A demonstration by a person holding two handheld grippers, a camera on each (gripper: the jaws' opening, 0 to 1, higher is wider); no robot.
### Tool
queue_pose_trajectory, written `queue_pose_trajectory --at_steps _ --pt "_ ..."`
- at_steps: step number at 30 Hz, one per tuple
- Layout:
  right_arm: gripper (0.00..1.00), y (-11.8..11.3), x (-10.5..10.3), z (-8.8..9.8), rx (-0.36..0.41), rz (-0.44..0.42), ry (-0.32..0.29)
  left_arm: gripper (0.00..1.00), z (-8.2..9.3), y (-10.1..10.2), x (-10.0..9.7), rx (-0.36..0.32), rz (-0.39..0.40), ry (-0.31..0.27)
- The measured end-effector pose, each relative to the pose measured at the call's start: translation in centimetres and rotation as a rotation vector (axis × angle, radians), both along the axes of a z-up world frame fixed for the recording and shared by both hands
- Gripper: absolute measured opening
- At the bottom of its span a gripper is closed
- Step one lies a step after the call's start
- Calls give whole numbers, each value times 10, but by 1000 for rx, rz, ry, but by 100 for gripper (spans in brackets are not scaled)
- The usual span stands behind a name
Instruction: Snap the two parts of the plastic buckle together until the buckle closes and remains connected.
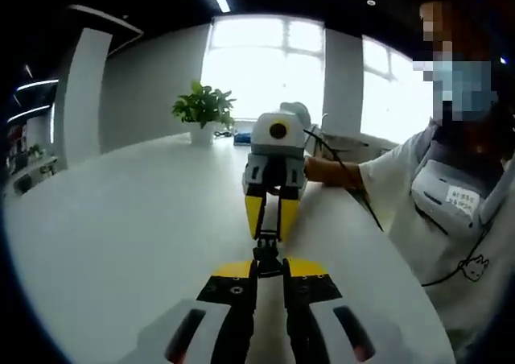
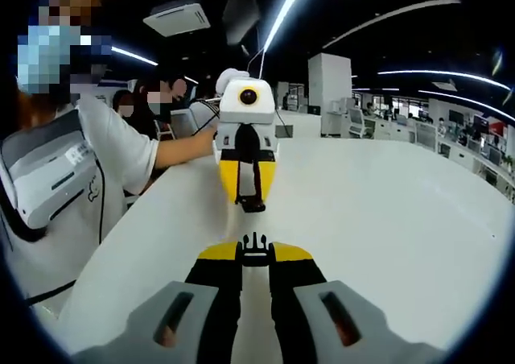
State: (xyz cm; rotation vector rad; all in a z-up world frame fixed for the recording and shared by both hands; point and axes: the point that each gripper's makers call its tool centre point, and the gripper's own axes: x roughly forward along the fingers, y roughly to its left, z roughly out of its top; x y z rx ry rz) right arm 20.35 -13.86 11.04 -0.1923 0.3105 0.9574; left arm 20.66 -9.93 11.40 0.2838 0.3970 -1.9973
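My left gripper [image 1: 268,269] is shut on a black buckle part [image 1: 268,255] that sticks out past its yellow-tipped jaws. My right gripper [image 1: 272,229] faces it head-on with its yellow fingers [image 1: 254,213] pointing toward me. In the right gripper view, my right gripper [image 2: 254,257] is shut on the pronged black buckle part [image 2: 254,243]. Opposite, my left gripper [image 2: 250,200] holds the other black part [image 2: 253,206] at its tips. The two parts line up end to end above the white table [image 2: 386,219], with a small gap between them.
A person in a white shirt [image 1: 434,211] stands at the table's edge, holding both grippers. A potted plant [image 1: 205,110] stands at the far end of the table [image 1: 121,219]. Another person [image 2: 157,98] sits behind, and office desks [image 2: 451,150] lie beyond.
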Motion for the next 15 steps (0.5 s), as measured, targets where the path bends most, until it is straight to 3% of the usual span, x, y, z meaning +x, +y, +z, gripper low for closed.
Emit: queue_pose_trajectory --at_steps 2,5,9,15 --pt "11 1 -1 0 1 7 4 11 -3 1 -6 10 -17 0" --pt "11 -1 -2 -2 -8 17 8 11 -16 5 -10 46 -42 -75" --pt "11 1 -4 -7 -17 34 30 11 -14 8 -22 38 -91 -17" --pt "11 7 -9 -9 -11 63 55 11 -17 9 -22 41 -96 -41"
